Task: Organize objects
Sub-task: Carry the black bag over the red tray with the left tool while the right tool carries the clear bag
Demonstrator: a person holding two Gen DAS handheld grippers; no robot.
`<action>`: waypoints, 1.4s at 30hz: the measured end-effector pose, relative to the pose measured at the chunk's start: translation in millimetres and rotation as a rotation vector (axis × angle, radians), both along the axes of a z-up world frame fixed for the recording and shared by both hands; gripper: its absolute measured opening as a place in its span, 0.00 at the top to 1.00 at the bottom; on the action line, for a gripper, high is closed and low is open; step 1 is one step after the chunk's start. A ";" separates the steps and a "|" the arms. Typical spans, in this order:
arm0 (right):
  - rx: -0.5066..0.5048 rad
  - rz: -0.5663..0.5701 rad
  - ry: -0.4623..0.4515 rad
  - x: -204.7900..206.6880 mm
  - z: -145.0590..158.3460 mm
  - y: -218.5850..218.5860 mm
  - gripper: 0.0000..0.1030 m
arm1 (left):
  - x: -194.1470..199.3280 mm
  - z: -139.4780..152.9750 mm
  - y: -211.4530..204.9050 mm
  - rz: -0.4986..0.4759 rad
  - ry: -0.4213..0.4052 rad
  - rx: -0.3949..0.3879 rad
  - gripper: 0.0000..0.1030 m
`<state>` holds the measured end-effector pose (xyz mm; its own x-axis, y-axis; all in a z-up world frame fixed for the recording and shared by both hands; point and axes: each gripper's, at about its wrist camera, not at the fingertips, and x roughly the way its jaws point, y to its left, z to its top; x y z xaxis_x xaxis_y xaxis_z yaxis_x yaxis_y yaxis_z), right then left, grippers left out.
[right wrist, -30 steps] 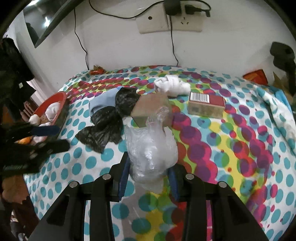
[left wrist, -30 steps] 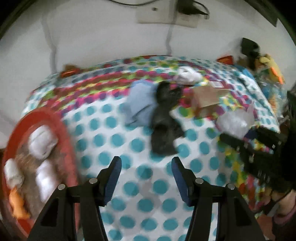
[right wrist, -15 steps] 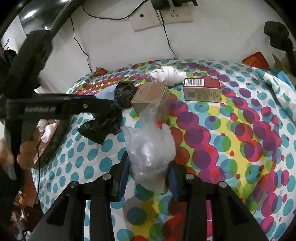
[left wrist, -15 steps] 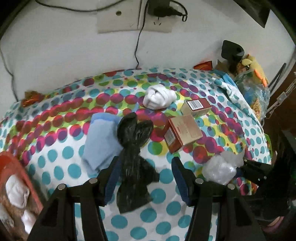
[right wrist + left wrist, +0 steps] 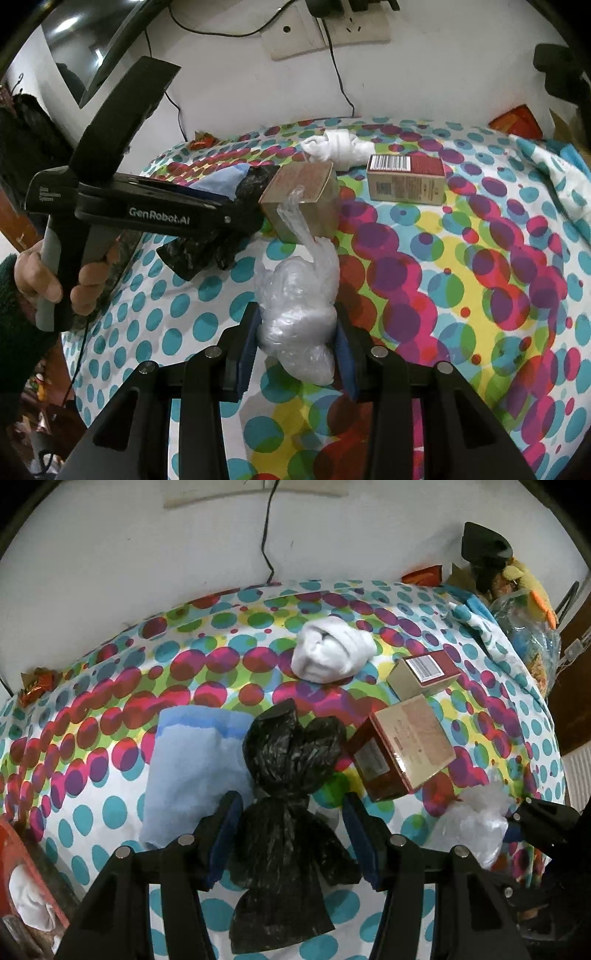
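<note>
Our right gripper (image 5: 297,341) holds the clear plastic bag (image 5: 301,314) tight between its fingers. Our left gripper (image 5: 290,840) is wide apart, the black bag (image 5: 288,812) lying between its fingers on the dotted cloth (image 5: 110,812).

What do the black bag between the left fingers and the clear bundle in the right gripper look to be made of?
Black bag: thin plastic film, apparently; crinkled, glossy highlights, twisted into a neck. Clear bundle: thin transparent plastic, probably a balled-up bag; wrinkled, shiny, tablecloth colours faintly showing through, squeezed by the right gripper. The left gripper only straddles the black bag.
</note>
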<state>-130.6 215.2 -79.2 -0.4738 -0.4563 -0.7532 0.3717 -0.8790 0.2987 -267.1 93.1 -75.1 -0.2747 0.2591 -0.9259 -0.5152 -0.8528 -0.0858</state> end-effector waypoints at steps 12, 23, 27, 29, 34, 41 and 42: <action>-0.007 -0.014 0.018 -3.9 6.8 1.1 0.61 | 25.8 -6.4 18.1 -0.060 0.029 -0.055 0.50; 0.034 -0.023 0.064 7.8 21.3 3.6 0.68 | 40.1 -1.1 7.5 0.007 0.000 -0.024 0.73; 0.033 -0.031 0.065 13.1 24.7 5.4 0.68 | 52.5 6.3 1.6 0.013 -0.010 -0.010 0.73; 0.025 -0.036 0.061 14.6 25.8 7.1 0.68 | 59.4 11.8 -3.1 0.024 -0.006 -0.004 0.73; 0.029 -0.049 0.054 19.8 25.5 9.6 0.68 | 74.0 27.1 -16.1 0.045 0.004 0.012 0.73; 0.029 -0.079 0.040 28.1 23.6 14.9 0.68 | 94.9 54.5 -43.5 0.095 0.045 0.012 0.73; 0.030 -0.082 0.041 29.4 24.0 15.6 0.68 | 97.4 58.1 -49.3 0.103 0.046 0.014 0.73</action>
<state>-101.2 230.8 -55.2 -0.5391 -0.3926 -0.7451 0.3097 -0.9151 0.2581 -169.6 43.8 -17.0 -0.3425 0.2396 -0.9084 -0.4281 -0.9005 -0.0761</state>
